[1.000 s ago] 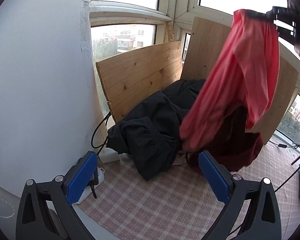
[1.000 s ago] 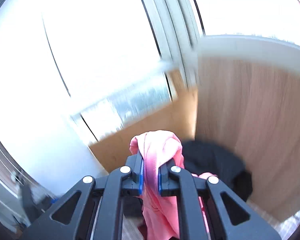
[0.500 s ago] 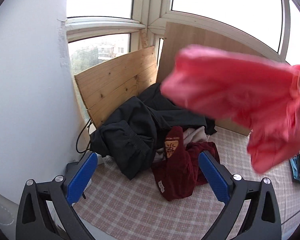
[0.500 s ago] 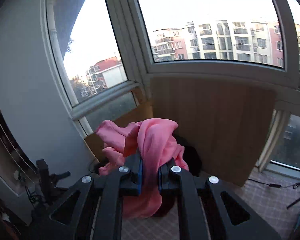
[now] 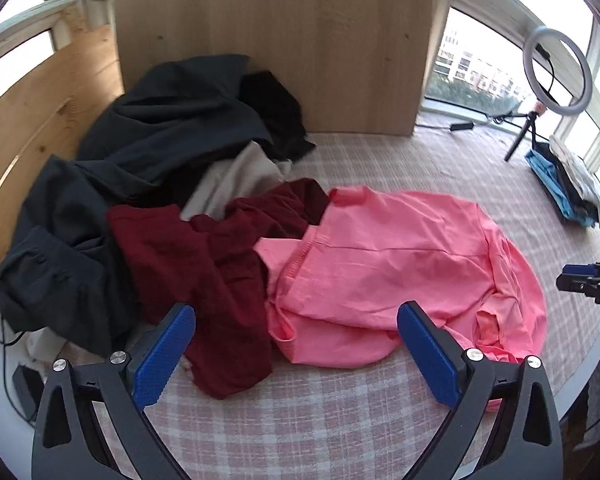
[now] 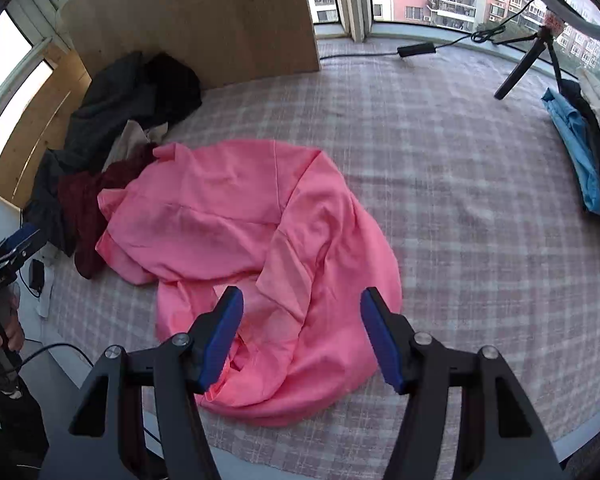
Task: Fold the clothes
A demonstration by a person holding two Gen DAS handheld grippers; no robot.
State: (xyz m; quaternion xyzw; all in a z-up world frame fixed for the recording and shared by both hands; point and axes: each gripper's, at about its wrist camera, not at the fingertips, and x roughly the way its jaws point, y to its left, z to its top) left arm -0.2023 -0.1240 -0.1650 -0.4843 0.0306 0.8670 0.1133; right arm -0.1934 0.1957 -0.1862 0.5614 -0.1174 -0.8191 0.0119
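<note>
A pink garment (image 5: 400, 268) (image 6: 256, 236) lies crumpled on the checked table cover (image 5: 300, 412) (image 6: 440, 184), its far-left edge overlapping a dark red garment (image 5: 204, 276) (image 6: 84, 208). My left gripper (image 5: 296, 352) is open above the table's near edge, over the seam between the red and pink cloth, holding nothing. My right gripper (image 6: 302, 336) hangs open over the pink garment's near part, empty. In the left wrist view the right gripper's tip (image 5: 588, 282) shows at the right edge. The left gripper (image 6: 10, 252) appears at the left edge of the right wrist view.
A pile of black clothes (image 5: 140, 152) (image 6: 112, 108) with a grey piece (image 5: 236, 180) sits against wooden boards (image 5: 268, 32) at the back left. Folded blue and light clothes (image 5: 568, 188) (image 6: 580, 148) lie at the far right by a ring light on a tripod (image 5: 556, 68).
My right gripper swung the pink garment through the air, dropped it on the table and opened. The left gripper turned right, from the window corner toward the table.
</note>
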